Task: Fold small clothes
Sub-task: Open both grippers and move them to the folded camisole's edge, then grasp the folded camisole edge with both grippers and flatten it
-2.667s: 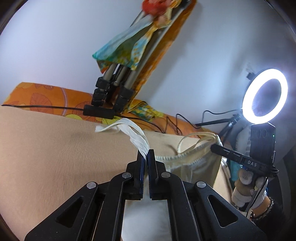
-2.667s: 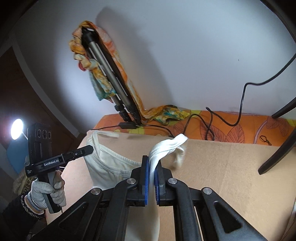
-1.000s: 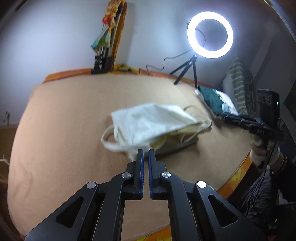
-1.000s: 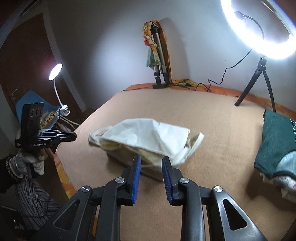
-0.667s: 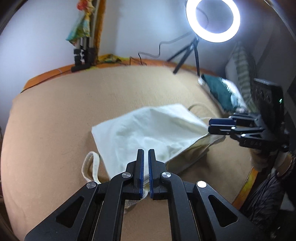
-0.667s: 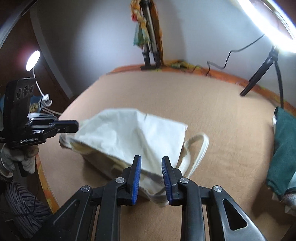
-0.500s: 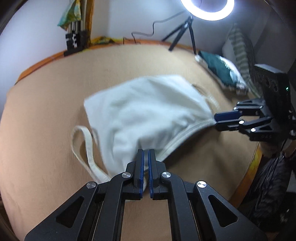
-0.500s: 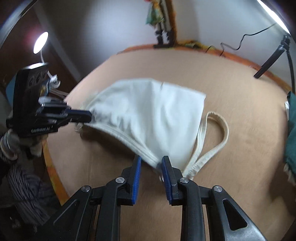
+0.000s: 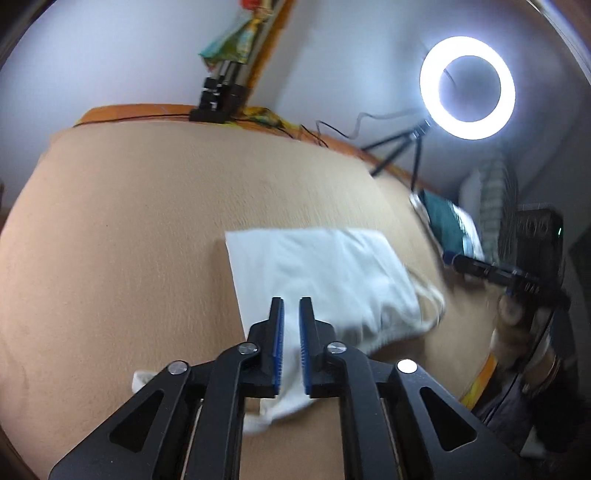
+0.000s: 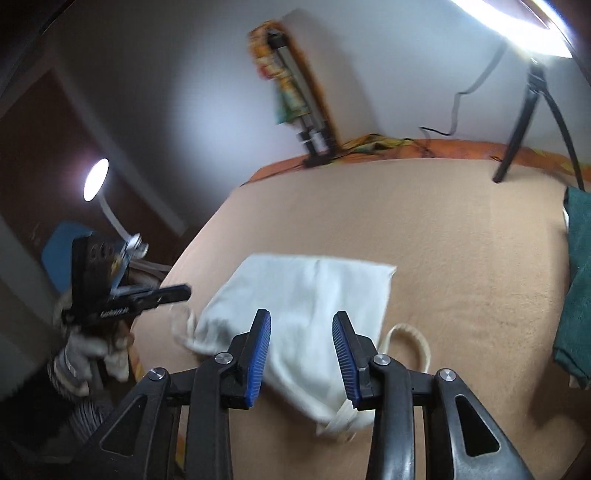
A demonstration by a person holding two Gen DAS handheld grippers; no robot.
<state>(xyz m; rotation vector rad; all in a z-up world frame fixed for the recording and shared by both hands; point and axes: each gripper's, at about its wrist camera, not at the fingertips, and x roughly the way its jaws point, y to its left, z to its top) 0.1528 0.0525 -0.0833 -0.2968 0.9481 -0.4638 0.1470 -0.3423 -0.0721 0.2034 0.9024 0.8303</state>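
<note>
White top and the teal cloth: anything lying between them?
Right wrist view: only bare blanket between the white top and the teal cloth; the top's strap loop curls there.

A: What's hidden?
B: The white garment's (image 9: 325,273) near hem sits behind the left gripper's fingers (image 9: 277,347).
A: Cut off?
B: The ring light (image 10: 517,29), by the right view's top edge.
</note>
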